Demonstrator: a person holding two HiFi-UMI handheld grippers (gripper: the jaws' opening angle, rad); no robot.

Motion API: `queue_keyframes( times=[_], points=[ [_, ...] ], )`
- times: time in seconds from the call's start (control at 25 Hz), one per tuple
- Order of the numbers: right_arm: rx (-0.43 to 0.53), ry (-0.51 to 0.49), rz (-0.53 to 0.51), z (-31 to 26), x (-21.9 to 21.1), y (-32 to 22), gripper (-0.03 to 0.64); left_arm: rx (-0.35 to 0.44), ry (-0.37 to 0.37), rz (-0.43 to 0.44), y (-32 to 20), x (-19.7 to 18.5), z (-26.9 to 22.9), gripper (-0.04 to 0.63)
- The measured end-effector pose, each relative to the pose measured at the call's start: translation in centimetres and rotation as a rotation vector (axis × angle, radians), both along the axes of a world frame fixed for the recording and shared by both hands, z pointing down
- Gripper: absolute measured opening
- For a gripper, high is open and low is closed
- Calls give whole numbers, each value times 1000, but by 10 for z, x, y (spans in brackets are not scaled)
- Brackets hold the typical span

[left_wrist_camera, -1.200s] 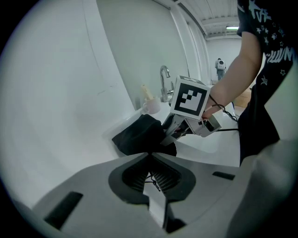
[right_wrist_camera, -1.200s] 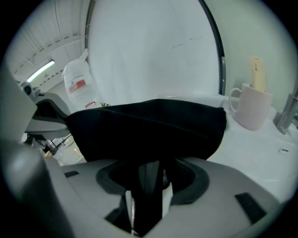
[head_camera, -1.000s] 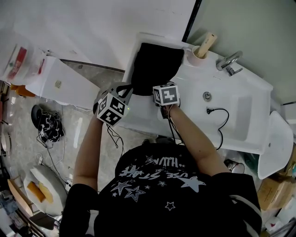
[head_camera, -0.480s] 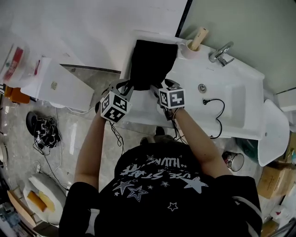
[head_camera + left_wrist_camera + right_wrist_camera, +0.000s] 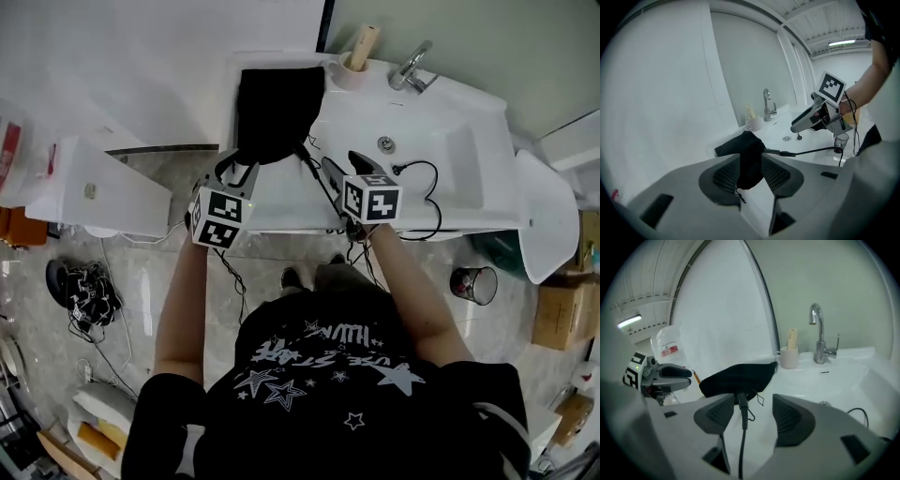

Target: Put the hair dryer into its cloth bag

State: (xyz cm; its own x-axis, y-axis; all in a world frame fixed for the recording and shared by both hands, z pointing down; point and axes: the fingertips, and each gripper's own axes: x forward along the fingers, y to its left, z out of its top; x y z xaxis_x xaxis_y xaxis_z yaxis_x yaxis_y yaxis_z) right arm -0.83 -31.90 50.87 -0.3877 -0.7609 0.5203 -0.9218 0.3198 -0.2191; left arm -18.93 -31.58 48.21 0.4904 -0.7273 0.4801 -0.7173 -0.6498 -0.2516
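My left gripper point(image 5: 237, 171) has just been opening its jaws; a corner of the black cloth bag point(image 5: 277, 108) sits loose between them. The bag lies on the washbasin point(image 5: 441, 112)'s left ledge. My right gripper point(image 5: 347, 167), jaws just narrowing but apart, straddles the power cord point(image 5: 742, 423) coming out of the bag.

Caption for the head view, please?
Black cloth bag on the white ceramic washbasin, a black power cord trailing from it.

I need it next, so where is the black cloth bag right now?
Head view: the black cloth bag lies on the left end of the sink counter, beside the mug and left of the faucet.
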Motion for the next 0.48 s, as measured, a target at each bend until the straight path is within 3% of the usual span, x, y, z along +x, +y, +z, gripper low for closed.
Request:
queue_keyframes(
  times=[0.32,0.48],
  points=[
    [54,-85,82,-31,58,36,167,63,82,-38,27,30,-24,140],
    [92,-87,99,-46,95,58,66,63,151,-67,45,59,-41,96]
  ],
)
